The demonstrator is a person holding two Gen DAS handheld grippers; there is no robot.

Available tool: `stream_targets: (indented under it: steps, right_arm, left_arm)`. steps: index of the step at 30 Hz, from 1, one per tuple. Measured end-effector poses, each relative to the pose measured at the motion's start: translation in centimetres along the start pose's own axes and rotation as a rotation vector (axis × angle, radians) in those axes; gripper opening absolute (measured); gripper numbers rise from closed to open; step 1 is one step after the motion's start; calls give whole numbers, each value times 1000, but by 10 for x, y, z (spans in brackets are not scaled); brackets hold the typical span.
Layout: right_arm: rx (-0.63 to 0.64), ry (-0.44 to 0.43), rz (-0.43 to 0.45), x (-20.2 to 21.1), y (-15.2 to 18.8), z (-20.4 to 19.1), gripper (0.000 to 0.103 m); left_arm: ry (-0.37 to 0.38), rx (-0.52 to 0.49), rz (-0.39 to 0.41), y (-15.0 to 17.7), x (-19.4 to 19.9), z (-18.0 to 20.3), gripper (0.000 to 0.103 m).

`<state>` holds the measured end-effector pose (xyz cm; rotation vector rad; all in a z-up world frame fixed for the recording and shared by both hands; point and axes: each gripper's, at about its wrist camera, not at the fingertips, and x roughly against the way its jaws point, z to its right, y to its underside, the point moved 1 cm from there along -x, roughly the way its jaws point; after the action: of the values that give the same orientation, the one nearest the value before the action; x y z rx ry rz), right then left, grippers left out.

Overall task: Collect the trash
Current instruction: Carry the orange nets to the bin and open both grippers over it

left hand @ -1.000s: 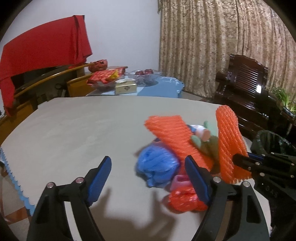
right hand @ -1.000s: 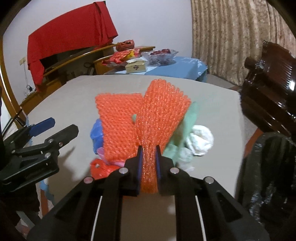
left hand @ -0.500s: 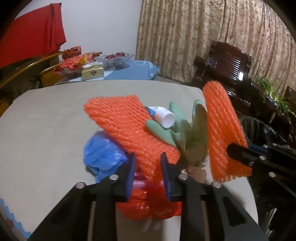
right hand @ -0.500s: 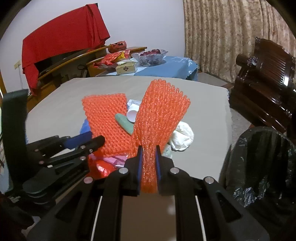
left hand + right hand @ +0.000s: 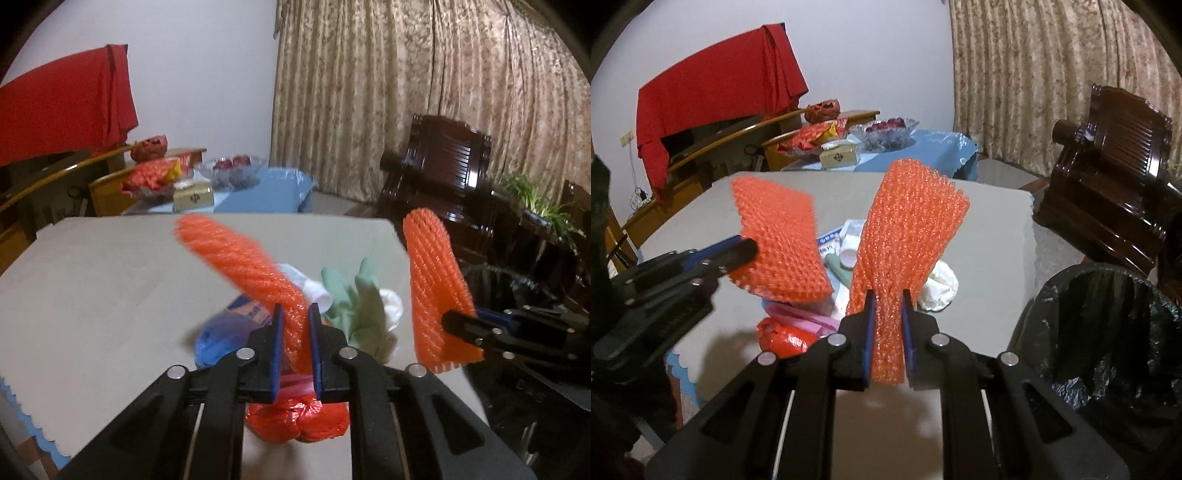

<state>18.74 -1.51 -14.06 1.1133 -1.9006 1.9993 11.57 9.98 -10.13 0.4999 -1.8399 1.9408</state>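
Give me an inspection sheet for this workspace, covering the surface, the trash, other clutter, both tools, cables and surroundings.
Surface: beige table, trash piled near its front edge.
Job's things: two orange foam nets, left net and right net, both lifted; green glove, blue bag, red bag and white wad on the table; black-lined bin at right.
Clutter: nothing seen.
Grippers: left tool shut on left net; right tool shut on right net.
Cables: nothing seen.
Surroundings: curtain, dark wooden chair, red cloth.

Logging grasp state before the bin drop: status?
Left tool shut on one orange foam net sleeve. Right tool shut on second orange foam sleeve. Black-lined trash bin at right, path open.
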Motion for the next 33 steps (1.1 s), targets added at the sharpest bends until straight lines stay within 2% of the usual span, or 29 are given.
stream_targets:
  steps: [6, 12, 16, 22, 29, 32, 33]
  right_arm:
    - [-9, 20, 36, 21, 0, 9, 13]
    - [-64, 94, 67, 49, 6, 41, 13]
    - [-106, 167, 72, 66, 13, 71, 13]
    - [-184, 299, 76, 93, 34, 125, 14]
    - [-256, 423, 40, 109, 66, 177, 14]
    - [-282, 459, 26, 111, 76, 193, 18]
    - [-292, 472, 21, 111, 78, 197, 21]
  left_arm:
    - [43, -3, 50, -14, 25, 11, 13]
    - [123, -39, 38, -18, 22, 42, 13]
    - [192, -84, 35, -20, 18, 76, 13]
    - [309, -142, -11, -19, 2, 130, 13]
    - [420, -218, -60, -13, -19, 194, 13]
    - [454, -232, -75, -14, -27, 215, 13]
    - [471, -238, -87, -13, -30, 223, 16]
